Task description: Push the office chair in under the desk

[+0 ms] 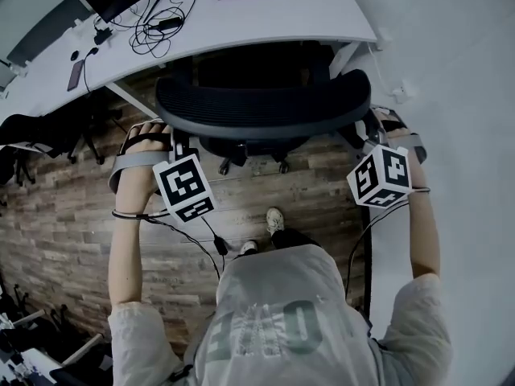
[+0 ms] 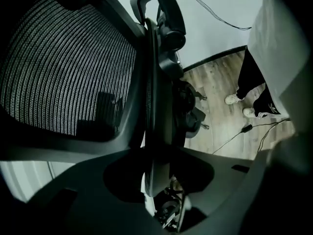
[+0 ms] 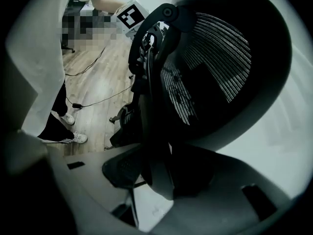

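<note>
Wood-plank floor (image 1: 72, 215) runs under a white desk (image 1: 322, 14). The office chair (image 1: 265, 107) stands with its seat beneath the desk's front edge and its backrest just outside. The left gripper (image 2: 157, 177) and the right gripper (image 3: 161, 177) each clamp 1 side of the backrest frame.

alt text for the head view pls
From above, a person holds the left gripper and right gripper at the backrest ends of a black office chair, its seat partly under a white desk. Cables lie on the desk.
</note>
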The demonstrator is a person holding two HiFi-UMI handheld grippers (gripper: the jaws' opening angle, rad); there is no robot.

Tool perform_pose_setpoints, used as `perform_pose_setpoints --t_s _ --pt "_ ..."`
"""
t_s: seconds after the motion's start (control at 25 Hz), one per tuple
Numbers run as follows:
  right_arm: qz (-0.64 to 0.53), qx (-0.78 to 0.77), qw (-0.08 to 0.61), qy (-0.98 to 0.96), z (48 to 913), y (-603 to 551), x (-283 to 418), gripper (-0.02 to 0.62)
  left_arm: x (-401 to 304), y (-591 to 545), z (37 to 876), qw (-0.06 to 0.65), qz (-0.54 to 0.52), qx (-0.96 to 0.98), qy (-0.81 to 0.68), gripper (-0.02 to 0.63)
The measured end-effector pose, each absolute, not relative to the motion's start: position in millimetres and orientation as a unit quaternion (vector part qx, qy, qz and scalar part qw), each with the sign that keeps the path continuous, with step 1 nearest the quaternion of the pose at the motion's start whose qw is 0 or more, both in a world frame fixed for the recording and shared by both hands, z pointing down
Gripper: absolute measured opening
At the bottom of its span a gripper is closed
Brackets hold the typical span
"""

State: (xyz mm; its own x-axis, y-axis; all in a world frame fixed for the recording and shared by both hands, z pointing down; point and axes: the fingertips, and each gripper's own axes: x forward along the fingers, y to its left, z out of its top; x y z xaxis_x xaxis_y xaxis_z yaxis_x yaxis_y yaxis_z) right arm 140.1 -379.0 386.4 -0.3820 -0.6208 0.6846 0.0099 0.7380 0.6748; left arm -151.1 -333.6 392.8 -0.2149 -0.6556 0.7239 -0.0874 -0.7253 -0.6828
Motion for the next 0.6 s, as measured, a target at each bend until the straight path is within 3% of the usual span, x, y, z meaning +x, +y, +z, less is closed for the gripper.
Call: perform_pose_setpoints --t_s 0.6 --pt "-0.318 0.187 0.499 -0.784 387 -479 112 0.169 -181 -441 395 0.173 -0.728 -0.581 0.321 0.160"
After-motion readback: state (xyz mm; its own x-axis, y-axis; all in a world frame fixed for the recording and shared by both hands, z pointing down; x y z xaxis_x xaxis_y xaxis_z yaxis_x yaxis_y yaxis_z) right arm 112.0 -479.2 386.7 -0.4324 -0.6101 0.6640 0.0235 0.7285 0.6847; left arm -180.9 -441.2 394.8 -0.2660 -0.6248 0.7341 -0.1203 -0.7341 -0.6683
